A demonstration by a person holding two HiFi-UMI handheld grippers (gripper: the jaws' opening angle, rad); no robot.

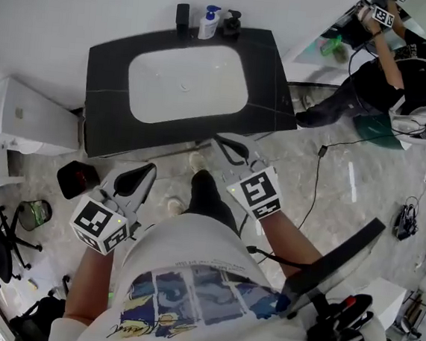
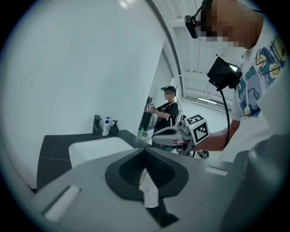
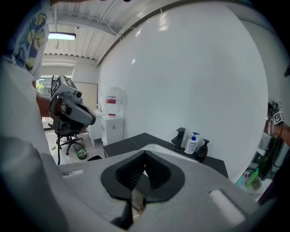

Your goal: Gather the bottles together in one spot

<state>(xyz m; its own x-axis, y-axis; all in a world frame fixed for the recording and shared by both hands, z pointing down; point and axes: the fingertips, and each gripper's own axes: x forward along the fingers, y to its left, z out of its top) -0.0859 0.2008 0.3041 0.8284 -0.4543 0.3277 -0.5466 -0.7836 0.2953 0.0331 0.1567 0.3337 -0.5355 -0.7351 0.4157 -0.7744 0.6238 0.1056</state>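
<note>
Both grippers hang close to the person's body, short of the counter (image 1: pixel 105 118). The left gripper (image 1: pixel 147 169) has its fingers pressed together with nothing between them, and so does the right gripper (image 1: pixel 219 140). The white bottle (image 1: pixel 208 23) and the black bottle (image 1: pixel 232 23) stand at the counter's back edge, beside each other and just right of the tap (image 1: pixel 183 17), with the sink (image 1: pixel 145 62) between them and the grippers.

I think the reach is the risky part. Either gripper has to cross the basin, and both bottles are tall pump bottles set tight against each other and the tap. Fingers that open late or come in crooked could tip one into the sink or against its neighbour. A second person (image 1: pixel 402 72) works close by on the right, and cables trail on the floor there, so a wide swing could snag.

The head view alone shows the whole layout and both grippers. The gripper views show the bottles from the side, standing upright, and the right gripper view alone takes in the office chair (image 3: pixel 68 133).
</note>
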